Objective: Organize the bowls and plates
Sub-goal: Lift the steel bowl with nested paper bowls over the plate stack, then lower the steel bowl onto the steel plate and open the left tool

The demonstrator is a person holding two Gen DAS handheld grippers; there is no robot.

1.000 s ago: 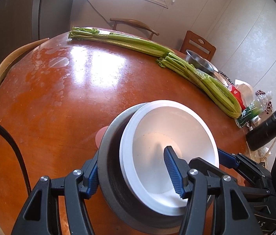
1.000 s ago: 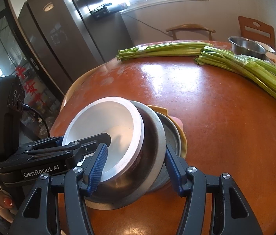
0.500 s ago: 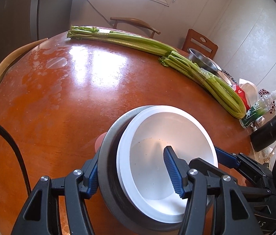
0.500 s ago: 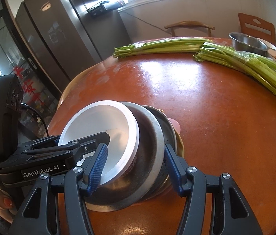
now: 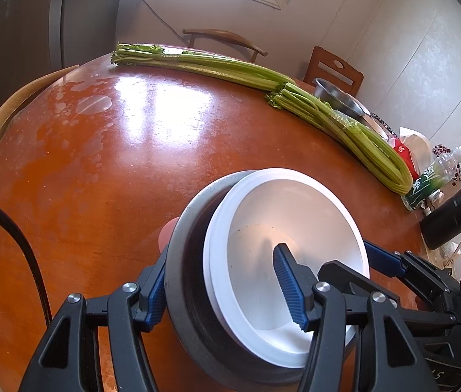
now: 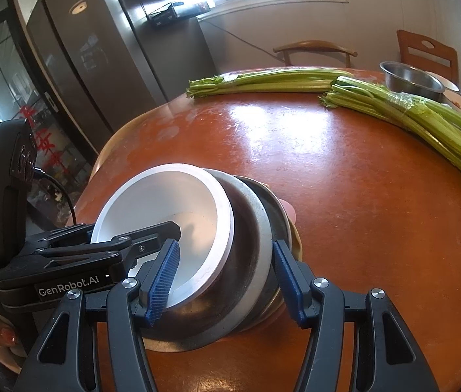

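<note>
A white bowl (image 5: 295,222) (image 6: 165,202) sits inside a grey metal bowl (image 5: 184,261) (image 6: 250,228). Both are stacked on a metal plate (image 6: 274,209), with a yellow plate (image 6: 295,245) and a pink plate (image 5: 166,233) under it. The stack looks tilted over the red-brown table (image 5: 132,163). My left gripper (image 5: 222,277) is shut on the bowls, one finger outside the grey bowl's wall and the other inside the white bowl. From the opposite side my right gripper (image 6: 225,277) is shut on the stack, its left finger inside the white bowl and its right finger outside the metal rims.
Two long celery bunches (image 5: 230,68) (image 6: 426,117) lie across the far side of the table. Behind them stands a steel bowl (image 5: 338,99) (image 6: 410,80). A green-labelled bottle (image 5: 436,176) and a black bottle (image 5: 452,215) stand at the right edge. Wooden chairs ring the table.
Both grippers keep the same hold on the stack. In the right wrist view the lower plates stick out less beyond the grey bowl than a second ago.
</note>
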